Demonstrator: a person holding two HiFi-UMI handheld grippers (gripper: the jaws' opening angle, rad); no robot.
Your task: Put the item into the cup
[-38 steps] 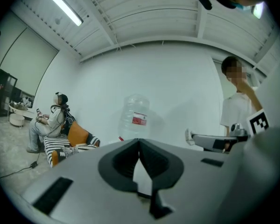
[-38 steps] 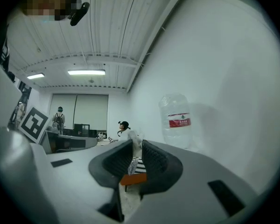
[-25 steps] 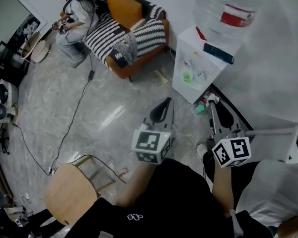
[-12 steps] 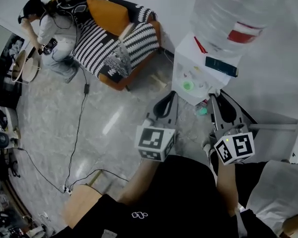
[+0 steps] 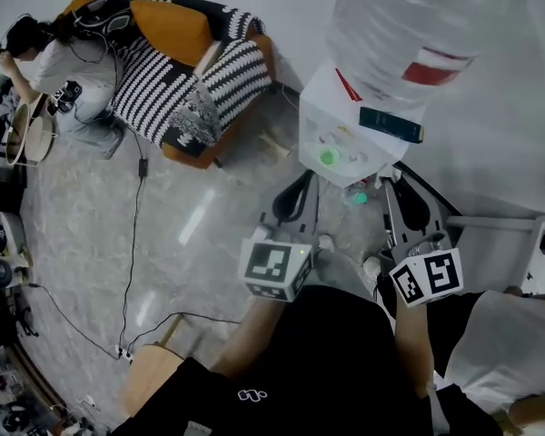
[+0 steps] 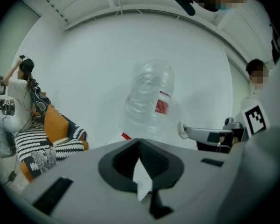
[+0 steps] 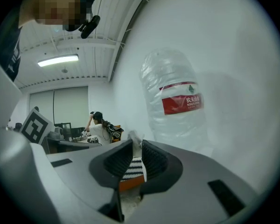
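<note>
Your white water dispenser (image 5: 320,116) carries a clear bottle (image 5: 409,16) with a red label (image 5: 433,66). Left of the dispenser you see an orange sofa (image 5: 173,25), striped black-and-white.

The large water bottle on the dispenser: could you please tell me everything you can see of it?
The water bottle is a large, clear plastic jug with ribbed sides, a rounded upper end and a red label with white print. It stands upright on top of the white dispenser, close to the white wall. Its water level is not clear to see, and nothing else appears to touch it.
</note>
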